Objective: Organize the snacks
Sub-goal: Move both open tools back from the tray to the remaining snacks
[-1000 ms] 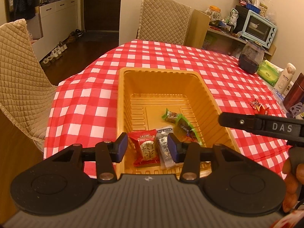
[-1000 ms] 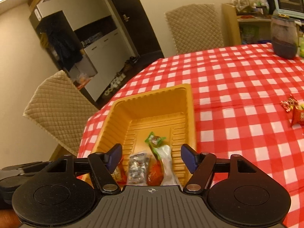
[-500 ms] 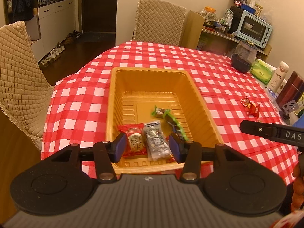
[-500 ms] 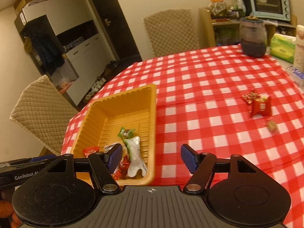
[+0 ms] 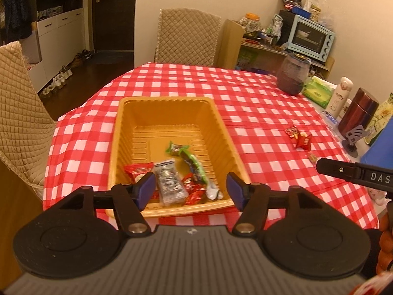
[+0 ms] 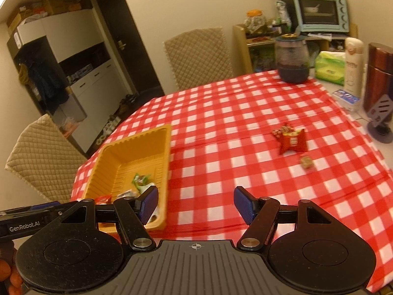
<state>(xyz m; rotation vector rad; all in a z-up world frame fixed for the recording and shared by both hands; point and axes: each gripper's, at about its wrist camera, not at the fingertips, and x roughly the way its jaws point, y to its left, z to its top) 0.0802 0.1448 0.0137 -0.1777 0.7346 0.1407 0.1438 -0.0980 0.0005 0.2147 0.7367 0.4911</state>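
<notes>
A red checked tablecloth (image 5: pixel 172 83) carried a yellow tray (image 5: pixel 118 132) holding several wrapped snacks (image 5: pixel 169 182). More wrapped snacks (image 6: pixel 291 139) lay well right of the tray. The left gripper (image 5: pixel 191 189) hung over the tray's near end, jaws opening, empty. The right gripper (image 6: pixel 196 202), just right of the tray, was spread and empty.

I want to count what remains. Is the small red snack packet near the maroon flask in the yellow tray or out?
Out. The red snack packet lies on the checked tablecloth, apart from the yellow tray.
</notes>
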